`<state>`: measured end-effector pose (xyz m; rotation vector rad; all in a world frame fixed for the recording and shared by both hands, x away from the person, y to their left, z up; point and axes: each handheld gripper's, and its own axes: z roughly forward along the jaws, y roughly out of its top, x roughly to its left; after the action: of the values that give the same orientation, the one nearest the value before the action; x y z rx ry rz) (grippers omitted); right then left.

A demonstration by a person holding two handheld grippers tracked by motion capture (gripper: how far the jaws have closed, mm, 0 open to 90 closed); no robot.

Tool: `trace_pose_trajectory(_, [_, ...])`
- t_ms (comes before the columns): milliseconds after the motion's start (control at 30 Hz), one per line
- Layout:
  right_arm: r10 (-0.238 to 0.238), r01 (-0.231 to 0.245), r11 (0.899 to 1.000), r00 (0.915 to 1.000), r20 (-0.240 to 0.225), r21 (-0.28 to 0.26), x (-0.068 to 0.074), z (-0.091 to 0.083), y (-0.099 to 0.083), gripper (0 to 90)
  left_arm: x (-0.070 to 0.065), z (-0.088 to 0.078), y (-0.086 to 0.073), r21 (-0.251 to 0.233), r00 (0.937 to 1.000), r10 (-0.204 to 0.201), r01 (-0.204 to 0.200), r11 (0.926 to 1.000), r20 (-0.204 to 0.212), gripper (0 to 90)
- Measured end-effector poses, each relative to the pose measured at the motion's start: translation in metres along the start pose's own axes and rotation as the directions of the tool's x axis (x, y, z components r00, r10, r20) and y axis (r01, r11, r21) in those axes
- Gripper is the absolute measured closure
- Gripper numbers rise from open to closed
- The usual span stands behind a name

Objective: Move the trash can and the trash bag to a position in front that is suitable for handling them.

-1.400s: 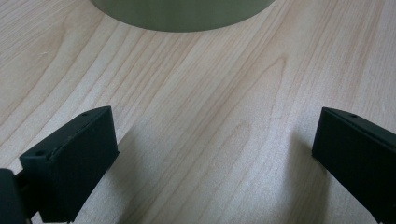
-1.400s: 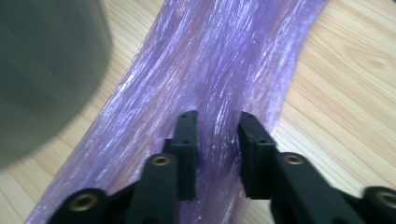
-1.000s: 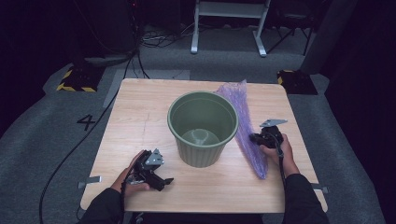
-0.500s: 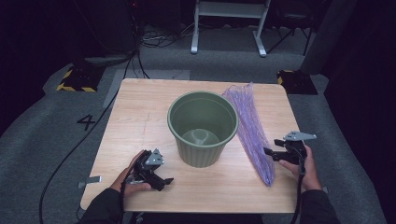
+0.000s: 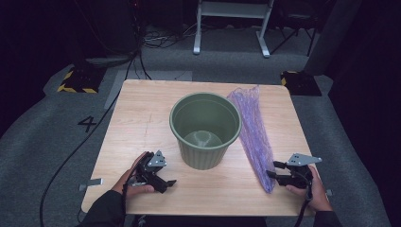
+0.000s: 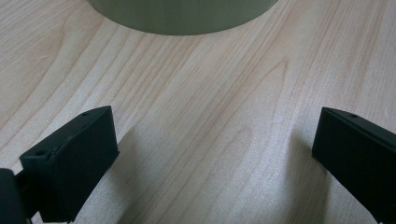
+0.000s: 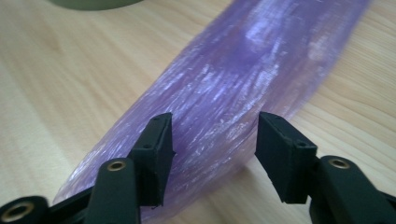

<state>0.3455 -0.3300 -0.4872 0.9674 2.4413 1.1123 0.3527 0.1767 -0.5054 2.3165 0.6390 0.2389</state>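
Right hand-held gripper (image 5: 274, 171) now nearer table (image 5: 142, 118) edge, jaws half-closing, ungripped, by 1 purple bag (image 5: 253, 127); 1 bucket (image 5: 205, 127).

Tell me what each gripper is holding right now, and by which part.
Nothing is held. The right gripper has open jaws straddling the purple bag's near end; the left gripper is open over bare table.

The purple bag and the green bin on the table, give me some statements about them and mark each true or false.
1. The purple plastic bag lies stretched out flat beside the green bin. True.
2. The bag is stuffed inside the bin. False: it lies on the table.
3. The right tool sits at the bag's near end, jaws apart. True.
4. The left tool grips the bin's rim. False: its jaws stand open over bare wood.
5. The bin lies tipped over. False: it stands upright.
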Motion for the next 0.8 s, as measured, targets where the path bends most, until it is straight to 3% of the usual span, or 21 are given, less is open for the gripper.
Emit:
trace_pose_trajectory(33, [-0.008, 0.008, 1.0, 0.9995, -0.029, -0.003, 0.004, 0.003, 0.001, 48.8, 0.0, 0.0, 0.0, 0.0, 1.0, 0.0, 0.0, 1.0, 0.0, 0.0])
trace_pose_trajectory(267, [-0.053, 0.054, 0.999, 0.9945, -0.091, 0.003, 0.026, 0.017, 0.008, 45.5, 0.0, 0.0, 0.0, -0.001, 1.0, -0.001, 0.001, 1.0, -0.001, 0.0])
trace_pose_trajectory(533, [-0.107, 0.107, 0.994, 0.9845, -0.139, -0.01, 0.048, 0.031, 0.022, 41.6, 0.0, 0.001, 0.001, -0.003, 1.0, -0.003, 0.003, 1.0, -0.004, 0.0])
trace_pose_trajectory(667, [-0.117, 0.116, 0.993, 0.9822, -0.146, -0.019, 0.056, 0.037, 0.027, 36.3, 0.0, 0.001, 0.001, -0.004, 0.9999, -0.009, 0.009, 1.0, -0.006, 0.0])
trace_pose_trajectory(800, [-0.157, 0.153, 0.987, 0.9806, -0.117, -0.043, 0.067, 0.036, 0.035, 30.7, 0.0, 0.001, 0.001, -0.003, 0.9999, -0.011, 0.011, 0.9999, -0.008, 0.0])
